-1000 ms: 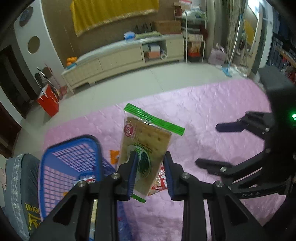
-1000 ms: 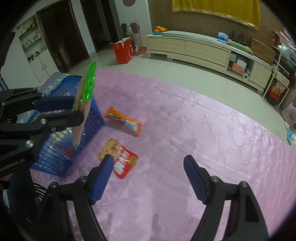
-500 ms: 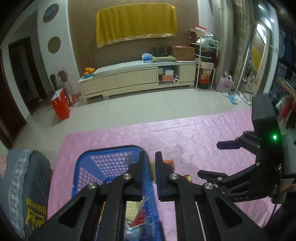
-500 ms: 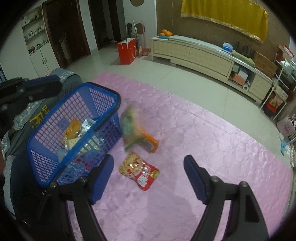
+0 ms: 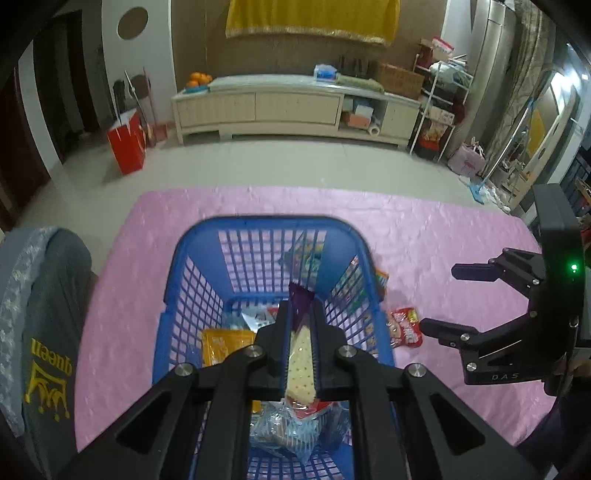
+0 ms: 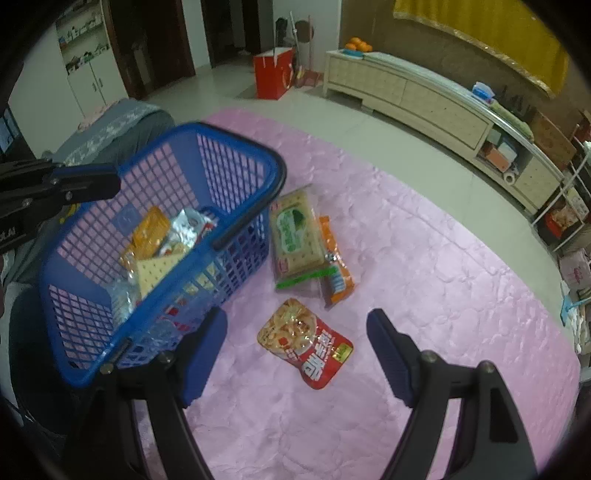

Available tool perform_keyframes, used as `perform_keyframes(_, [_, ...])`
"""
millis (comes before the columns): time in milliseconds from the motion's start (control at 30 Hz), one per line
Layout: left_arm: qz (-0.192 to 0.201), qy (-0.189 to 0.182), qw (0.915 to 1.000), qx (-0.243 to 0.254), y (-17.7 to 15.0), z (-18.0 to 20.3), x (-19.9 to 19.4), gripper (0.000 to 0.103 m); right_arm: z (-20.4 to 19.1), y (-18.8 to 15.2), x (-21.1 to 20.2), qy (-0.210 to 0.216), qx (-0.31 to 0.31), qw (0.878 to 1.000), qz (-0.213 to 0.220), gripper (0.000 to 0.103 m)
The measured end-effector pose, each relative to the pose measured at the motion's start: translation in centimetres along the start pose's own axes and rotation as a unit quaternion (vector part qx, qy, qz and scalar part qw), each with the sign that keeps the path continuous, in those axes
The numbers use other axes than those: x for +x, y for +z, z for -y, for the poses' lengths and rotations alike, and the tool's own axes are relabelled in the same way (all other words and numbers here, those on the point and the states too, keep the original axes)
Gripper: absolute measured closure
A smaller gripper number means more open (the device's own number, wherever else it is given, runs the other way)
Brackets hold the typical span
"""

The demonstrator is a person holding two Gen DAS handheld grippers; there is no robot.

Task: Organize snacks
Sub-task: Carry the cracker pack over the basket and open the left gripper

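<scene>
The left gripper (image 5: 301,334) is clamped on a cracker pack (image 5: 301,363) above the blue basket (image 5: 266,225), so it should lower well inside before releasing, while the right gripper (image 6: 295,354) hangs wide open over 3 packets on the pink mat (image 6: 443,280).

pale tiled floor (image 5: 295,162), cream low cabinet (image 5: 295,107), yellow cloth (image 5: 314,16) above

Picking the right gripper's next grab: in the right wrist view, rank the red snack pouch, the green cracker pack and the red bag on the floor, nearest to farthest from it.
1. Red snack pouch: on the pink mat, just ahead of the right gripper, whose jaws are open.
2. Green cracker pack: farther ahead, beside the blue basket.
3. Red bag: on the floor beyond the mat.
</scene>
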State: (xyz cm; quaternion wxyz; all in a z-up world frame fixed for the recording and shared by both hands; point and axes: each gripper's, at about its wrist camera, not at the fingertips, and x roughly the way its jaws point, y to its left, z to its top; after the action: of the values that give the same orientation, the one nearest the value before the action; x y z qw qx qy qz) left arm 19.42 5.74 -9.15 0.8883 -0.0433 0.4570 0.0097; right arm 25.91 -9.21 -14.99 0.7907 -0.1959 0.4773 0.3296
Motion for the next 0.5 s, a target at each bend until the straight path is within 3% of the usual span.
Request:
perform_keyframes(133, [-0.017, -0.007, 0.9998, -0.005, -0.8, -0.1, 1.2, 0.094, 0.2, -0.3, 1.6, -0.015, -0.012, 1.000, -0.009, 0.021])
perform_keyframes(200, [-0.024, -0.007, 0.9997, -0.006, -1.0, 0.0, 1.8, 0.088, 0.5, -0.5, 2.6, -0.014, -0.017, 1.000, -0.020, 0.021])
perform_keyframes(267, [-0.033, -0.009, 0.9994, -0.006, -1.3, 0.0, 2.3, 0.059, 0.8, -0.9, 3.7, -0.001, -0.019, 0.999, -0.038, 0.021])
perform_keyframes(333, [-0.039, -0.008, 0.9992, -0.007, -1.4, -0.3, 2.6, 0.043, 1.0, -1.2, 4.5, 0.006, -0.023, 0.999, -0.049, 0.021])
perform_keyframes(500, [-0.061, 0.003, 0.9981, -0.011, -2.1, -0.6, 3.6, 0.030, 1.0, -2.2, 7.0, 0.026, -0.048, 0.996, -0.075, 0.021])
